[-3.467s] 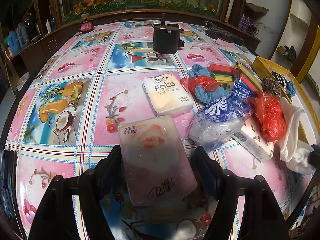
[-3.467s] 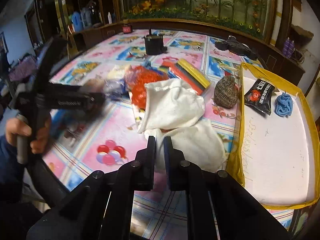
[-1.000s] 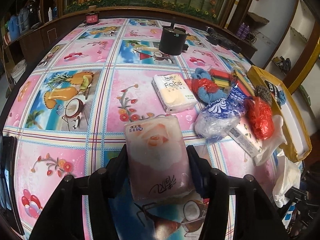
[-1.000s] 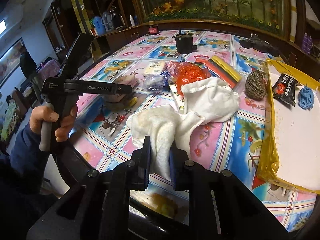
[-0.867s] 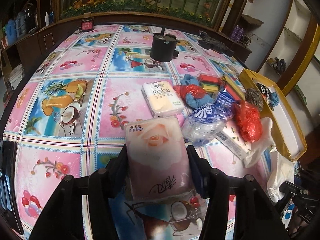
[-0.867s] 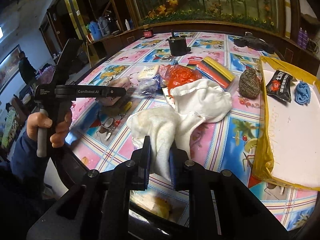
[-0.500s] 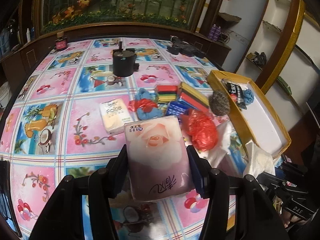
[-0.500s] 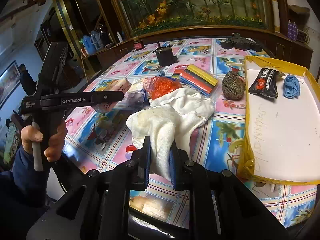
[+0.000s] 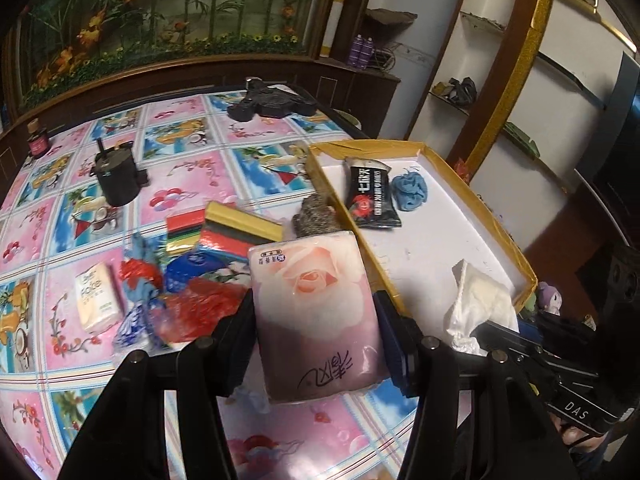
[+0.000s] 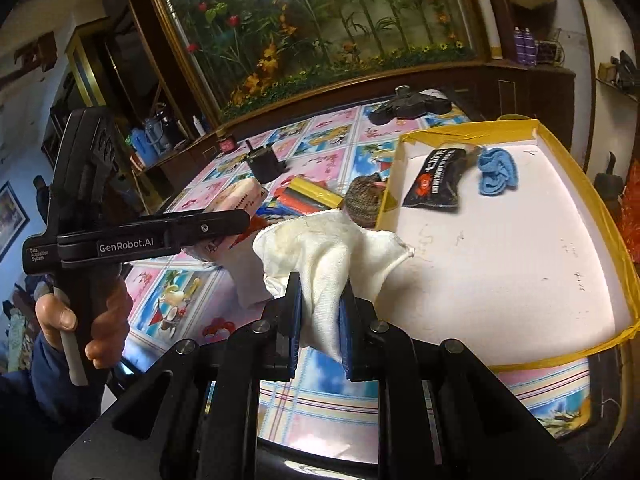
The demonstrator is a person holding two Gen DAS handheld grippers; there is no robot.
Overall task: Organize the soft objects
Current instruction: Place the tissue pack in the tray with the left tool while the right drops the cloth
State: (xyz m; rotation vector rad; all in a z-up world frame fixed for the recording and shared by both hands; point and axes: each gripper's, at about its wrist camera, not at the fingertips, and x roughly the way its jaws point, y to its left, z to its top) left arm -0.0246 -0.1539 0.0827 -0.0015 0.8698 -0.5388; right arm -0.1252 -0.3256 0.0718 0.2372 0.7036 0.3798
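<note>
A worktop (image 9: 192, 184) under a bright fruit-print cloth fills the room before a painted flower panel. The left tool (image 9: 316, 328) is partly open, clamping a rose-printed tissue pack (image 9: 316, 304) above the near-left rim of the yellow-edged tray (image 9: 452, 240). The right tool (image 10: 320, 312), nearly shut, pinches a white cloth (image 10: 324, 256) over that rim. The hanging cloth could catch the rim, or both loads collide there.

Indoor light is soft and even, brightest on the white tray floor (image 10: 500, 264). Fisheye bending darkens the corners. Items left of the jaws smear with motion blur.
</note>
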